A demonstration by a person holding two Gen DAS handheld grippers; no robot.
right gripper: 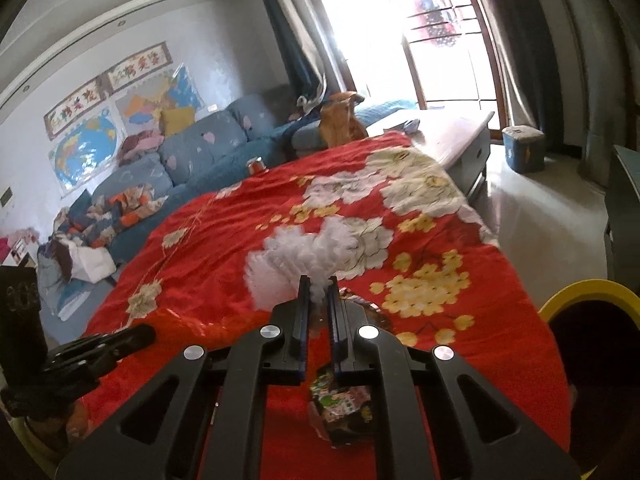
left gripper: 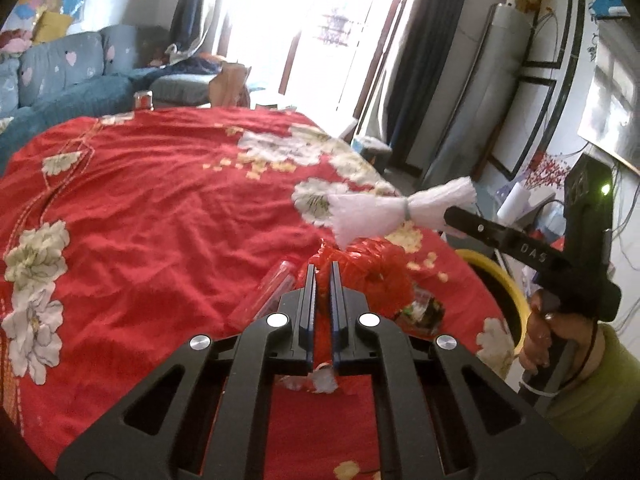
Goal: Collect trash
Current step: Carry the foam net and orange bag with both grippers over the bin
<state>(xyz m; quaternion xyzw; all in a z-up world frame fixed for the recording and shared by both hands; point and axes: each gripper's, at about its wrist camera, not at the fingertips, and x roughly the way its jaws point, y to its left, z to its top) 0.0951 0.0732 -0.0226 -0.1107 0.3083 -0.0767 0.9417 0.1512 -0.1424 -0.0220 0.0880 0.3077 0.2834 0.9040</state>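
Note:
My right gripper (right gripper: 318,284) is shut on a white frilly paper bundle (right gripper: 304,252) tied in the middle; in the left wrist view the bundle (left gripper: 384,210) hangs in the air above the table's right part. My left gripper (left gripper: 323,270) is shut on a red plastic bag (left gripper: 372,272) lying on the red floral tablecloth (left gripper: 160,200). A clear plastic wrapper (left gripper: 264,292) lies left of the left fingers. A printed snack wrapper (right gripper: 340,404) lies under the right gripper.
A yellow-rimmed bin (right gripper: 592,308) stands at the table's right edge, also seen in the left wrist view (left gripper: 496,280). A metal can (left gripper: 143,100) stands at the far edge. A blue sofa (right gripper: 192,152) is behind the table. A blue tub (right gripper: 522,148) sits on the floor.

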